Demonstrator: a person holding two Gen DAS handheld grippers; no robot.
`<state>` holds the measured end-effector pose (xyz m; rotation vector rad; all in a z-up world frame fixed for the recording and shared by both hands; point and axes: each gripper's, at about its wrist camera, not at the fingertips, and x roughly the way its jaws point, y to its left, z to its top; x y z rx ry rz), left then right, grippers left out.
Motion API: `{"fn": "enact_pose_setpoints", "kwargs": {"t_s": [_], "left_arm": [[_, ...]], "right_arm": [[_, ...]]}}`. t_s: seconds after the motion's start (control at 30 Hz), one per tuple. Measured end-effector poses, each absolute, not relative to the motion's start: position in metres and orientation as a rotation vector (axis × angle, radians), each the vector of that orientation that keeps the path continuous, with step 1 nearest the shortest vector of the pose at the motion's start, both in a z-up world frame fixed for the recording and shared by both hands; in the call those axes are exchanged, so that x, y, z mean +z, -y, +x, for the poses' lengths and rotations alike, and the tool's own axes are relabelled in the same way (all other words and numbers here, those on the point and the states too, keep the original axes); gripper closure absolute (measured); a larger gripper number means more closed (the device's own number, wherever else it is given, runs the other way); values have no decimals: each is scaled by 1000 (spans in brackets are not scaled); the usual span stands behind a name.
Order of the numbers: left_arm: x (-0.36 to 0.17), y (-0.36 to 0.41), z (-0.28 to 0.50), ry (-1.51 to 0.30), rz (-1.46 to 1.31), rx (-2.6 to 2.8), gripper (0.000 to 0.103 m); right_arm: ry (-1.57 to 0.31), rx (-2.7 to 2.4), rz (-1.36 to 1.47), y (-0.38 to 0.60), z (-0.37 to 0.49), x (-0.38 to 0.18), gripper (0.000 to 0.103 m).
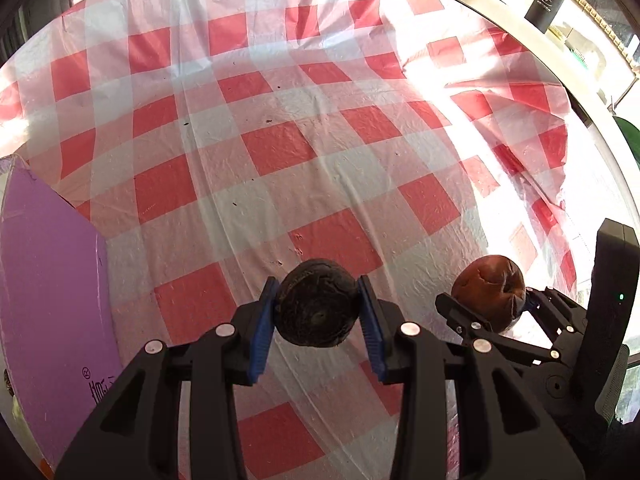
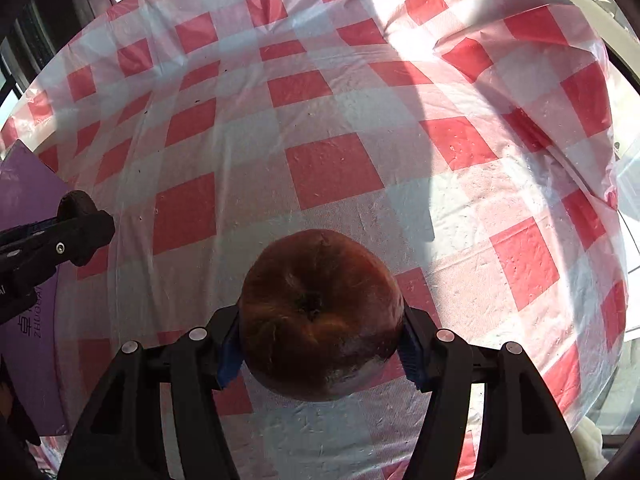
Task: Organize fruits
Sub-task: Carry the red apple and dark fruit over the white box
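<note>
Both grippers loaded, 1 fruit each, above the cloth [image 1: 280, 148]. Left gripper [image 1: 316, 312] clamps dark fruit [image 1: 316, 308]; right gripper [image 2: 320, 344] clamps brown fruit [image 2: 320, 316], beside it. Purple box [image 1: 52, 300] left of cloth, likely destination.

The purple box [image 1: 52, 300] at the left edge of the left wrist view is cut off by the frame, and its printed characters are too partial to read. In the right wrist view the brown fruit [image 2: 320, 316] hides most of the blue pads [image 2: 412, 354] — only slivers show at either side. The dark fruit [image 2: 76, 204] (middle left of that frame) is largely covered by the left hand-held gripper [image 2: 74, 216]. The black bottle [image 1: 546, 4], upper right, carries a logo too small to make out.
</note>
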<state>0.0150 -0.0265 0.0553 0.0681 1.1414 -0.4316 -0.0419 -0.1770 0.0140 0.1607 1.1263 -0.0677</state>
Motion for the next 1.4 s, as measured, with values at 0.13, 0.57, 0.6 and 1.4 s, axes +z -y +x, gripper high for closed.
{"fn": "enact_pose_setpoints", "kwargs": {"t_s": [0.13,0.57,0.6,1.4], "left_arm": [[67,32,-14,-1116,143,-552,64],[153,-53,-45,-888,87,-583,64],[158,-64,-48,-876,72,-571,64],[124,-305,-77,-953,-180,-50,64]], "right_arm": [[-1151,-98,182,171,-68,17,42],[-998,30,130,77,-64,95,42],[-986,54,120,66,-64,101,42],[-986,609,-361,-166,-84,103,42]]}}
